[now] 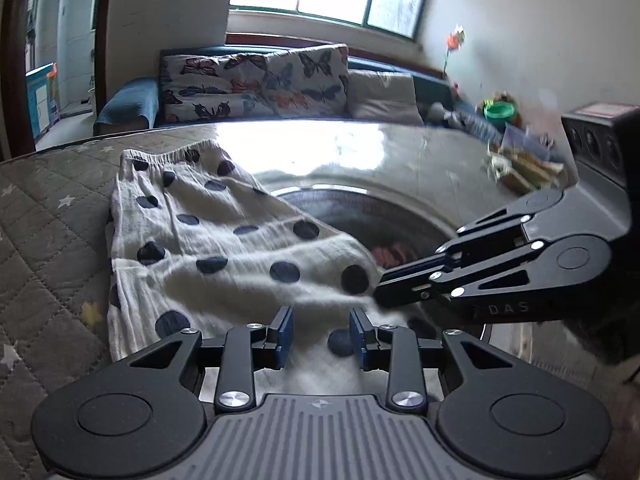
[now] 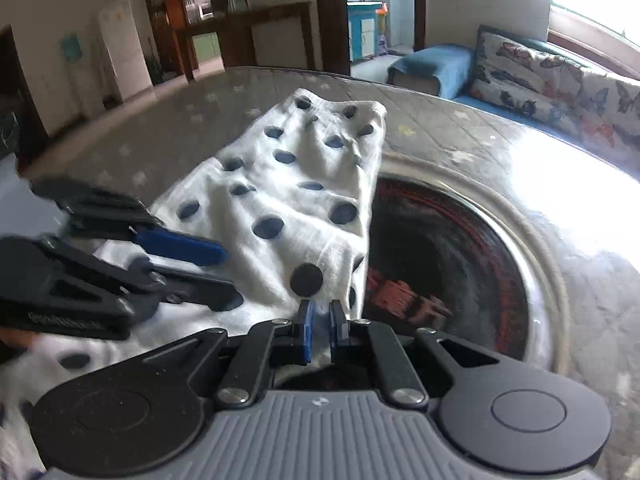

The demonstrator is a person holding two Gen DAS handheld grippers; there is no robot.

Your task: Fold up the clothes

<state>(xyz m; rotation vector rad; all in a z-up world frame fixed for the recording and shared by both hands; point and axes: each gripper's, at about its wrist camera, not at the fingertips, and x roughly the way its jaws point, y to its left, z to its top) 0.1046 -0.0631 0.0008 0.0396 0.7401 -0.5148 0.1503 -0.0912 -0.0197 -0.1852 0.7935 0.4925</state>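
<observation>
A white garment with dark blue dots (image 1: 224, 240) lies on a quilted grey cover, its elastic waistband at the far end. It also shows in the right wrist view (image 2: 296, 184). My left gripper (image 1: 321, 338) is open over the near end of the garment, fabric between its blue pads. My right gripper (image 2: 321, 330) is shut on the garment's near right edge. In the left wrist view it (image 1: 380, 290) reaches in from the right and pinches the cloth. In the right wrist view the left gripper (image 2: 228, 276) is at the left, fingers apart.
A dark round glass opening with a metal rim (image 2: 448, 268) sits in the shiny surface right of the garment. A blue sofa with butterfly cushions (image 1: 256, 80) stands behind, under a window. Clutter and a green bowl (image 1: 499, 111) lie at the far right.
</observation>
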